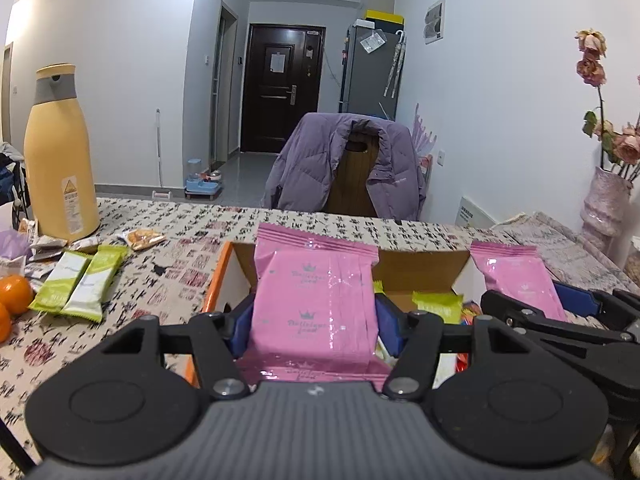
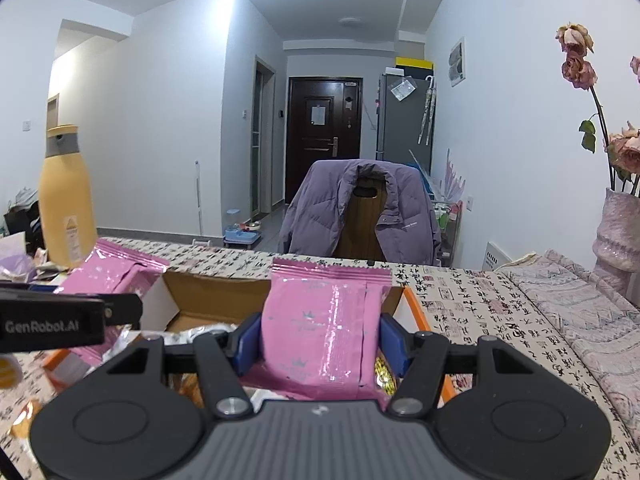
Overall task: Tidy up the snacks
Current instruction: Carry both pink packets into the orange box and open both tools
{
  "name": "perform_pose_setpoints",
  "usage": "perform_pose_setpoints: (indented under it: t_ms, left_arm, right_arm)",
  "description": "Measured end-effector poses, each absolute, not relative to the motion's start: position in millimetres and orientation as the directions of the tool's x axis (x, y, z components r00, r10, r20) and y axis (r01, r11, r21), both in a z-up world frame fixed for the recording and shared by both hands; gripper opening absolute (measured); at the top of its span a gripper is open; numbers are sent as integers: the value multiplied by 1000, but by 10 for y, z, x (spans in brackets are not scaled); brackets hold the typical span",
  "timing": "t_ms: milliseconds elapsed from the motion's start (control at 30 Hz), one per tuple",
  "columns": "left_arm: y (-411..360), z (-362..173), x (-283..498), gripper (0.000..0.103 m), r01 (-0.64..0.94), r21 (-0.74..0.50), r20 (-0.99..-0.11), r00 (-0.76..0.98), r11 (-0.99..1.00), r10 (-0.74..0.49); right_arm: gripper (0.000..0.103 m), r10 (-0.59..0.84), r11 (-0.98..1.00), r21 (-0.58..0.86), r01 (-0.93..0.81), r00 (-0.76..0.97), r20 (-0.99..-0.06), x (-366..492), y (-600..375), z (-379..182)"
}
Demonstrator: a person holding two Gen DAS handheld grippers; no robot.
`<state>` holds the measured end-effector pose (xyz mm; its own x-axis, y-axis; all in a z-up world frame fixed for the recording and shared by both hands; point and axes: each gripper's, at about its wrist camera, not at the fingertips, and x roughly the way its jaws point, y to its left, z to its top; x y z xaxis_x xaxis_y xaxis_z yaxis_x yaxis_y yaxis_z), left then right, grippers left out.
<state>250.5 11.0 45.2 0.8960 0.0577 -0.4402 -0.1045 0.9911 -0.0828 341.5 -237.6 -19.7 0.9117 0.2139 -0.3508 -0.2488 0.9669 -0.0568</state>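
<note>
My left gripper point(image 1: 314, 326) is shut on a pink snack packet point(image 1: 316, 296), holding it upright over an open cardboard box with an orange rim point(image 1: 218, 276). My right gripper point(image 2: 320, 344) is shut on a second pink snack packet point(image 2: 326, 320) above the same box point(image 2: 416, 312). Each gripper shows in the other's view: the right one point(image 1: 560, 312) with its pink packet point(image 1: 516, 276), and the left one's packet point(image 2: 112, 272) at the left. Green and orange wrappers point(image 1: 438, 306) lie inside the box.
On the patterned tablecloth, left of the box, lie two green snack bars point(image 1: 80, 284), small wrapped snacks point(image 1: 142, 238) and oranges point(image 1: 14, 294). A tall yellow flask point(image 1: 60, 156) stands at the far left. A chair with a purple jacket point(image 1: 348, 168) is behind the table, a vase point(image 1: 606, 204) at the right.
</note>
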Motion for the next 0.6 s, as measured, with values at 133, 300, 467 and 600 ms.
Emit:
perform_pose_setpoints:
  t_ms: [133, 300, 467, 600]
  left_arm:
    - [101, 344, 2648, 61, -109, -86, -432, 900, 990, 62]
    - [105, 204, 2747, 61, -96, -68, -443, 895, 993, 56]
    - [147, 148, 2788, 61, -99, -74, -460, 886, 992, 54]
    - [188, 120, 2785, 63, -108, -89, -468, 882, 990, 54]
  right_arm:
    - [61, 194, 973, -56, -223, 928, -319, 3507, -2386, -335]
    - [61, 192, 975, -42, -219, 919, -345, 3641, -2439, -460]
    - [61, 195, 975, -30, -222, 907, -372, 3674, -2460, -517]
    - [67, 199, 975, -12, -221, 902, -383, 3674, -2490, -534]
